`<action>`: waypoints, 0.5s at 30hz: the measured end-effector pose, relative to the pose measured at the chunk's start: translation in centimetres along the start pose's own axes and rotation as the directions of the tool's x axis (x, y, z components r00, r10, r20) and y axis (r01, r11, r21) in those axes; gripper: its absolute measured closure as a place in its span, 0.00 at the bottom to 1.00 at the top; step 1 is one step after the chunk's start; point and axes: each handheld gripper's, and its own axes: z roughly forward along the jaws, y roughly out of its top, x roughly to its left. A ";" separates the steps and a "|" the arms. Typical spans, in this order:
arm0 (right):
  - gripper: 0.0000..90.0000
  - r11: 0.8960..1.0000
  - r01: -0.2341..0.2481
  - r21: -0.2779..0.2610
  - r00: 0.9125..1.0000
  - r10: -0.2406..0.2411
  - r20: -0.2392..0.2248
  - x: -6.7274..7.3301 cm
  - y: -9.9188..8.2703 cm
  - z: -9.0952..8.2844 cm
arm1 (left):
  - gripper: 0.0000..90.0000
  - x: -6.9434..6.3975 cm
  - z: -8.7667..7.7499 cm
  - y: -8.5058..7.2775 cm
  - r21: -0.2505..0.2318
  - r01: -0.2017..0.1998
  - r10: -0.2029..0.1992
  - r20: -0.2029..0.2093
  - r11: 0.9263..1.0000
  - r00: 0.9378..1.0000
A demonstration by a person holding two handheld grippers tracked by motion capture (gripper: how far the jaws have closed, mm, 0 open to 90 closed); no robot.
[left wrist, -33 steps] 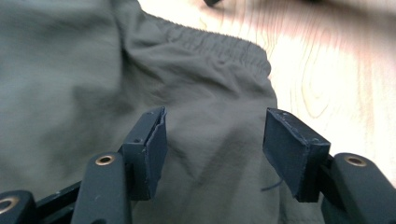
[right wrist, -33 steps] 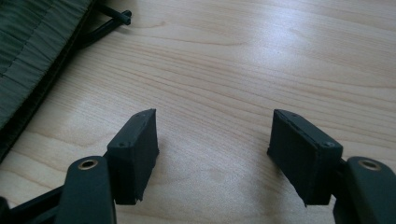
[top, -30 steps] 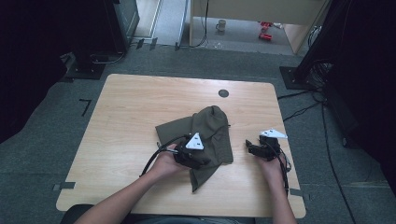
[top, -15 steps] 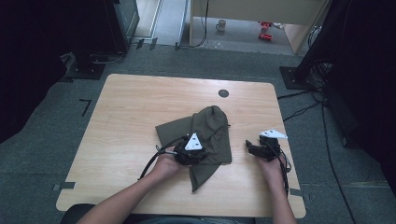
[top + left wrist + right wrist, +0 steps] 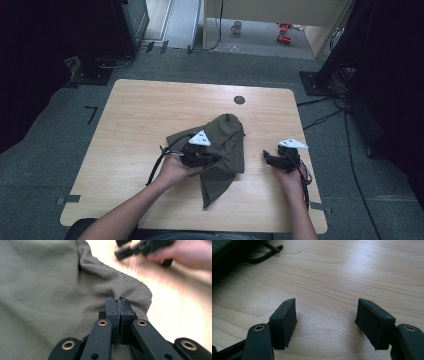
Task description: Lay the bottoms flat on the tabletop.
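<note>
We see one olive cloth (image 5: 225,145); its pinched fold is hidden inside our left gripper (image 5: 119,305), just clenched on it. Our right gripper (image 5: 327,320) rests released on the counter (image 5: 150,115).

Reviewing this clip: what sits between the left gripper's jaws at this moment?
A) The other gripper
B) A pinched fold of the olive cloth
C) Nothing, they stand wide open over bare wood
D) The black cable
B: in the left gripper view the left gripper has its jaws pressed together on a bunched fold at the edge of the olive cloth, while the right gripper stands open over the table.
</note>
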 end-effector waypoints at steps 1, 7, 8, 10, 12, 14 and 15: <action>0.36 1.000 0.000 0.000 1.000 0.000 0.000 0.0 0.0 0.0 | 0.99 0.2 -0.5 0.2 -0.017 0.019 -0.018 0.007 1.000 1.000; 0.36 1.000 0.000 0.000 1.000 0.000 -0.001 0.0 0.0 0.0 | 0.99 1.9 -3.2 0.7 -0.078 0.089 -0.087 0.023 0.993 0.996; 0.36 1.000 0.000 0.000 1.000 0.000 -0.001 0.0 0.0 0.0 | 0.99 2.0 -3.3 0.7 -0.074 0.085 -0.084 0.017 0.994 0.996; 0.36 1.000 0.000 0.000 1.000 0.000 -0.001 0.0 0.0 0.0 | 0.99 2.3 -3.3 0.6 -0.033 0.086 -0.085 0.024 0.996 0.996; 0.36 1.000 0.000 0.000 1.000 0.000 -0.001 0.0 0.0 0.0 | 0.99 2.3 -2.9 0.3 0.017 0.065 -0.065 0.023 0.998 0.998; 0.36 1.000 -0.001 0.000 1.000 0.001 -0.001 0.0 0.0 0.0 | 0.98 2.1 -2.3 0.1 0.084 0.024 -0.025 0.019 0.996 0.999; 0.36 1.000 -0.001 0.000 1.000 0.001 -0.001 0.0 0.0 0.0 | 0.98 2.0 -2.1 0.0 0.106 0.008 -0.011 0.029 0.994 1.000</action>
